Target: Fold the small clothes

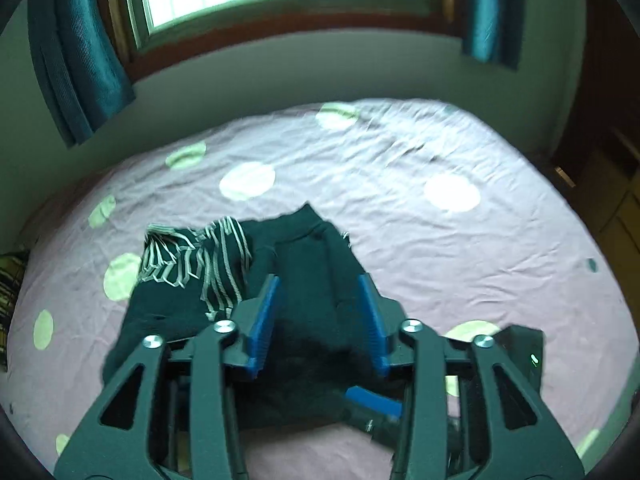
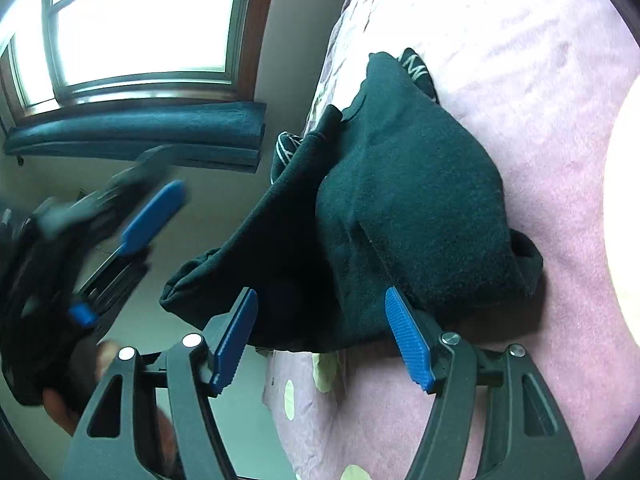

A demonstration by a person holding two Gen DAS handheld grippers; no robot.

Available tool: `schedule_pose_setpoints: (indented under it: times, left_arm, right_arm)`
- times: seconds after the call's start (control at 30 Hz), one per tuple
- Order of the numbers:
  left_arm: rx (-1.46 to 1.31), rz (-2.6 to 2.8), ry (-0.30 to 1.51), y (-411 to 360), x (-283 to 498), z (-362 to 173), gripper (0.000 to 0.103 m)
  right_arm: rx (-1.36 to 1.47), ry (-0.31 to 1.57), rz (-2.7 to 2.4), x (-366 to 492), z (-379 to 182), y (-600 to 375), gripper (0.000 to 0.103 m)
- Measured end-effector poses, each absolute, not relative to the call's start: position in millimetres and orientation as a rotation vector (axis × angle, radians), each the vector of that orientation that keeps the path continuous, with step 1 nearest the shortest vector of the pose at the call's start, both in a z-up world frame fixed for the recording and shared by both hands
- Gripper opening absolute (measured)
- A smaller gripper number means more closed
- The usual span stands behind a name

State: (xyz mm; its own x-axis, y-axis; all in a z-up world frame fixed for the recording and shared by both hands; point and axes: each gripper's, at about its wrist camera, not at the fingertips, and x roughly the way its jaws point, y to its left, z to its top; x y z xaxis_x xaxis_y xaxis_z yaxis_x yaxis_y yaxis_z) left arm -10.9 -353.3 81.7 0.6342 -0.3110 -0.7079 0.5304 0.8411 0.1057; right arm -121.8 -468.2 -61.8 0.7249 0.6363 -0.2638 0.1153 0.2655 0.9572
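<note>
Left wrist: dark garment (image 1: 308, 280) mid-bed, bare pink sheet (image 1: 460, 248) beyond

Dark garment (image 1: 304, 264) on dotted pink bed (image 1: 440, 248)

- The left hand-held gripper (image 1: 322, 298) has matte black linkage arms with triangular cut-outs, each pivot capped by a round silver screw.
- Its fingers carry bright blue ribbed pads (image 1: 262, 322).
- The right hand-held gripper (image 2: 322, 312) is built alike: black arms, silver screws, blue ridged pads (image 2: 408, 338).
- In the left wrist view a small green light glows on a black block at 4 o'clock.
</note>
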Motion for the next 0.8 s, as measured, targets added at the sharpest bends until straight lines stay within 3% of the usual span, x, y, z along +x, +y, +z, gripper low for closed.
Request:
schedule_pose_setpoints:
  times: [0.13,0.27,0.5,0.6,0.8]
  left_arm:
    - [0.246,-0.512,0.607,-282.7,-28.5,110.5,0.062]
    - [0.188,-0.489,0.545,-208.5,-28.3,99.6,0.075]
    - [0.207,-0.426,0.630,-155.9,-9.0,22.5,0.078]
    - [0.235,-0.425,0.580,-158.4,-2.5,15.6,0.085]
    - [0.317,-0.401,0.453,-163.5,-11.3,25.1,0.087]
  right_arm:
    - [1.258,0.686,0.419,-122.3,-42.5,-472.5,0.071]
    - [1.234,0.670,0.422,-105.7,-23.7,-477.7,0.073]
    - [1.210,0.794,0.400,-29.6,-24.1,-481.7,0.075]
    - [1.174,0.862,0.388,6.8,-21.5,-476.5,0.075]
    - [1.088,0.972,0.345,59.8,-19.4,-473.9,0.075]
